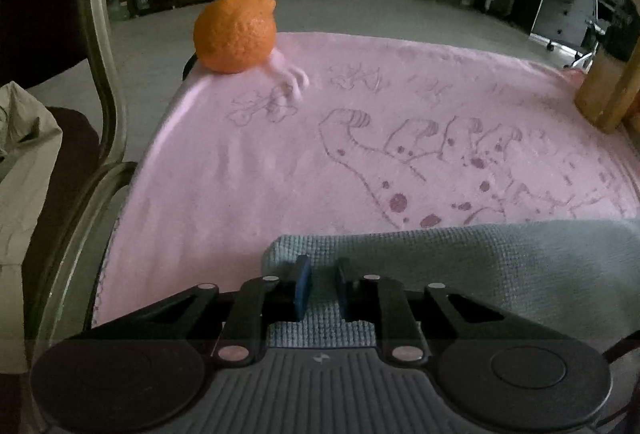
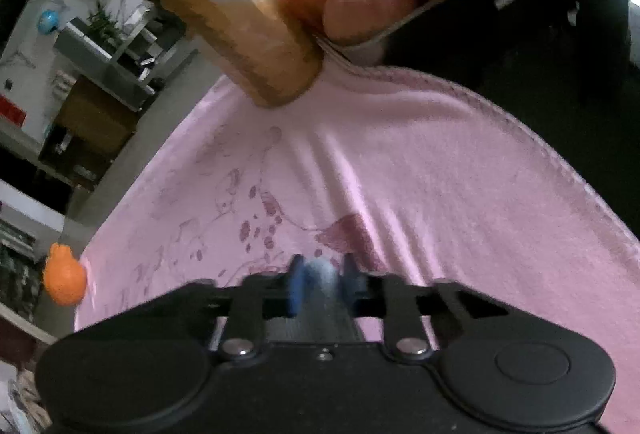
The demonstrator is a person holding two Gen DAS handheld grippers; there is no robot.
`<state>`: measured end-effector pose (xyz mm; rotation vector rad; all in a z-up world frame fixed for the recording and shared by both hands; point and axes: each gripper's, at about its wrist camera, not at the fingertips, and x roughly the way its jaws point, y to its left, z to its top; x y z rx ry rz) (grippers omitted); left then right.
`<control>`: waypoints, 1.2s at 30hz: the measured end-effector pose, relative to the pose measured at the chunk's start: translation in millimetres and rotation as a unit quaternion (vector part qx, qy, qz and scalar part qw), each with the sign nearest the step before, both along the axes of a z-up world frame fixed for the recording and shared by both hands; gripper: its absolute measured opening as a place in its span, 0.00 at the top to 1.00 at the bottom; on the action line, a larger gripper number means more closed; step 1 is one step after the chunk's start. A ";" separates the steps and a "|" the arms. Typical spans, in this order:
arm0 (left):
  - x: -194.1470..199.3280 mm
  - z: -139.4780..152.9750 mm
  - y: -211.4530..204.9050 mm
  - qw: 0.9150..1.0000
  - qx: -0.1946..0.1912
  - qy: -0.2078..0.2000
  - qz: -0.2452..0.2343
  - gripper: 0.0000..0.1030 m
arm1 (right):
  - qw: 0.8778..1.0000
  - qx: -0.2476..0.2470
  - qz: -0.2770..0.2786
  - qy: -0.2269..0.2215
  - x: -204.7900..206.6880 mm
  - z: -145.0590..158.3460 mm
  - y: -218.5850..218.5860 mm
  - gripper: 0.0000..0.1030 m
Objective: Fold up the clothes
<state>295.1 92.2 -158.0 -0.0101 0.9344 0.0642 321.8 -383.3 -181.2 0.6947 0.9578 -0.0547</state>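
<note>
Blue-padded fingers of the left gripper (image 1: 320, 288) pinch the near edge of a grey-blue waffle-weave cloth (image 1: 500, 266), while the right gripper (image 2: 322, 288) is clamped on a bunched fold of the same fabric. The cloth lies at the near side of a soft pink towel (image 1: 248, 173) printed with a faint spotted cartoon outline. A bumpy orange fruit (image 1: 235, 31) sits at the towel's far corner, a wooden block (image 2: 248, 33) at another; no lettering is legible.

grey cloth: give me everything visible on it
The grey cloth looks like a waffle-weave, blue-grey towel, soft and limp. It lies at the near edge of the pink towel, its rounded corner by the left gripper, whose pads stand at either side of its edge. The right gripper is pinched on a bunched fold of it. Its full extent is hidden.
</note>
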 end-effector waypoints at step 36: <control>-27.2 19.5 0.2 0.997 0.050 -0.028 0.055 0.83 | 0.997 0.058 0.046 0.035 -29.0 8.0 23.6 1.00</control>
